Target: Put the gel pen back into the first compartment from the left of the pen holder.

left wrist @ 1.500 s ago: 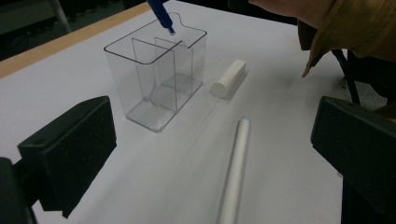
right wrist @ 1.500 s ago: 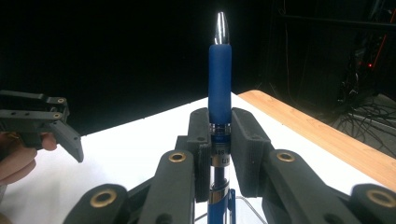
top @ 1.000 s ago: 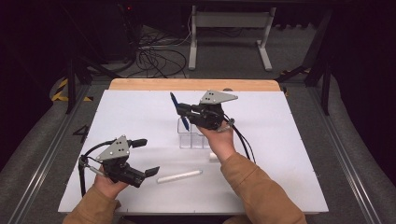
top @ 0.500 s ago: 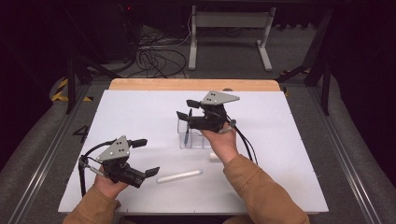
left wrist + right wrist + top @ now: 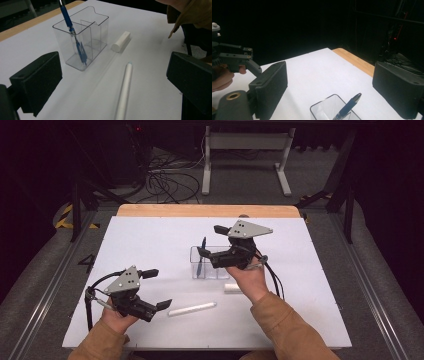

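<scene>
A blue pen point(image 5: 201, 260) leans in the left compartment of a clear divided holder point(image 5: 216, 268) at mid-table; its tip point(image 5: 349, 105) pokes up below my right gripper. My right gripper point(image 5: 210, 241) hovers just right of and above the holder. Its jaws have just been opening and stand open, with nothing between them point(image 5: 332, 85). My left gripper point(image 5: 157, 289) rests open near the front left, jaws wide apart point(image 5: 113, 82). A long white pen point(image 5: 192, 308) lies just ahead of it on the table point(image 5: 125, 92). A short white cylinder point(image 5: 231, 288) lies beside the holder point(image 5: 121, 41).
The white tabletop point(image 5: 150, 240) has a wooden strip point(image 5: 205, 210) along its far edge. Beyond it are cables and a metal stand point(image 5: 245, 150) on a dark floor. The left gripper point(image 5: 234, 58), held in a hand, appears at the left of the right gripper view.
The right gripper lowered the blue pen into the holder, let it go, and drew back to the right and slightly up. The left gripper stayed put.
</scene>
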A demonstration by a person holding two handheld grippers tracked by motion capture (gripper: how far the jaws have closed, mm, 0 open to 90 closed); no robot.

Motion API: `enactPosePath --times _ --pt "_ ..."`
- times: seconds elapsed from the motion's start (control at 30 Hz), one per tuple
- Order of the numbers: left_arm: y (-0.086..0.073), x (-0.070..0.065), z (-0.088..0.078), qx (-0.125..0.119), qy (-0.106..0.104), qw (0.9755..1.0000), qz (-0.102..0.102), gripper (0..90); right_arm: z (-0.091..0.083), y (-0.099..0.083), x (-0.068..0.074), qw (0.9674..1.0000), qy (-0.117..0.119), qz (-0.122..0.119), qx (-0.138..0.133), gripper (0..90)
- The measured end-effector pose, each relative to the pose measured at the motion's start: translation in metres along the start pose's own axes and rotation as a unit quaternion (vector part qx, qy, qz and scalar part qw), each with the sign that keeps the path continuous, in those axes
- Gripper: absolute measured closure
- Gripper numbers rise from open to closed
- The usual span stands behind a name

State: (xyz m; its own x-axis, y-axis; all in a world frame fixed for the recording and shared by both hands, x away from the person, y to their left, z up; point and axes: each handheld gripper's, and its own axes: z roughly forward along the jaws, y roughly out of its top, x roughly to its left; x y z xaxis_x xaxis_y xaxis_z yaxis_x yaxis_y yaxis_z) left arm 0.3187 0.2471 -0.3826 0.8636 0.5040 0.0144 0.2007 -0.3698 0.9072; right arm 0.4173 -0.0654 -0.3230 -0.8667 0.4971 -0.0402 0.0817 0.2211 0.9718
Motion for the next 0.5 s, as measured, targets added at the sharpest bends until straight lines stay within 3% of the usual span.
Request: enactPosePath --times 0.17,0.27,0.5 --pt "0.000 0.000 0.000 0.000 -0.003 1.0000 -0.002 1.0 -0.005 0.000 0.000 1.0000 0.001 0.000 0.001 11.6" --pt "0.000 0.000 0.001 0.003 -0.008 1.0000 -0.002 0.8 -0.008 0.000 -0.001 0.9999 0.013 0.008 0.006 10.5" --pt "0.001 -0.002 0.002 0.005 -0.015 0.9999 0.001 0.5 -0.023 -0.004 -0.002 0.9996 0.024 0.010 -0.005 3.9"
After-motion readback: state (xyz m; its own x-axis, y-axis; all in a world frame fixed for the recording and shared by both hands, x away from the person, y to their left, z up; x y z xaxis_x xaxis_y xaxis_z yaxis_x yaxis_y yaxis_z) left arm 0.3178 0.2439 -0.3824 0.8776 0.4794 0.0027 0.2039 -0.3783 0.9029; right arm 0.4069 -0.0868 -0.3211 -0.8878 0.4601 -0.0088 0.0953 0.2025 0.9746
